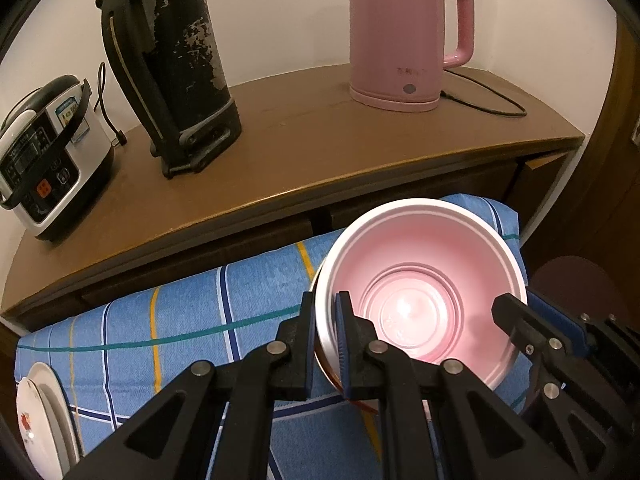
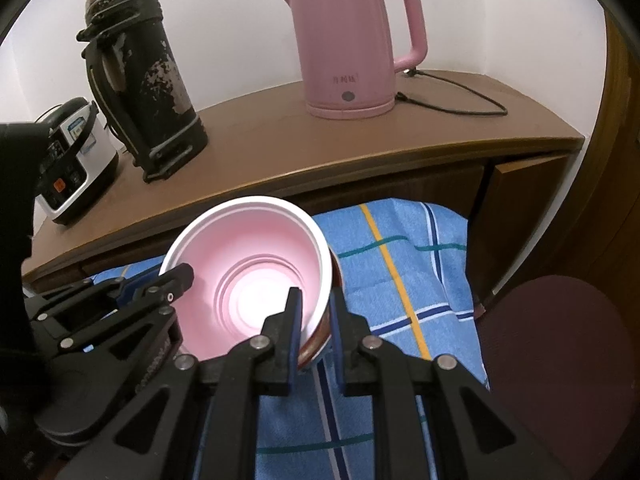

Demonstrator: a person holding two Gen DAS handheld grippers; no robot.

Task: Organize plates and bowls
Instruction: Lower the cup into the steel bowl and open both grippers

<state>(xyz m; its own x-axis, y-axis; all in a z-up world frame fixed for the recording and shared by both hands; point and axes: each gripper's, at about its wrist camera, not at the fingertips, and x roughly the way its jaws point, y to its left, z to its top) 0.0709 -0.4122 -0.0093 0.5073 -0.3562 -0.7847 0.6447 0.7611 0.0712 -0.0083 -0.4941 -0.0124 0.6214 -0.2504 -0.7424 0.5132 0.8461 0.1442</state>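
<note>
— Left hand-held gripper (image 1: 325, 332)?
— Pinched on the bowl (image 1: 420, 292) rim's left side.
— Bowl's facing?
— Mouth up, tipped slightly toward the cameras, over the blue checked cloth (image 1: 180, 312).
— Right hand-held gripper (image 2: 316, 332)?
— Clamping the rim's right side; plates (image 1: 40, 420) far left.

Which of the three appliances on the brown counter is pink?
The electric kettle, standing at the right with its cord trailing off. The tall flask in the middle is worn black, and the rice cooker at the left is white and black.
</note>
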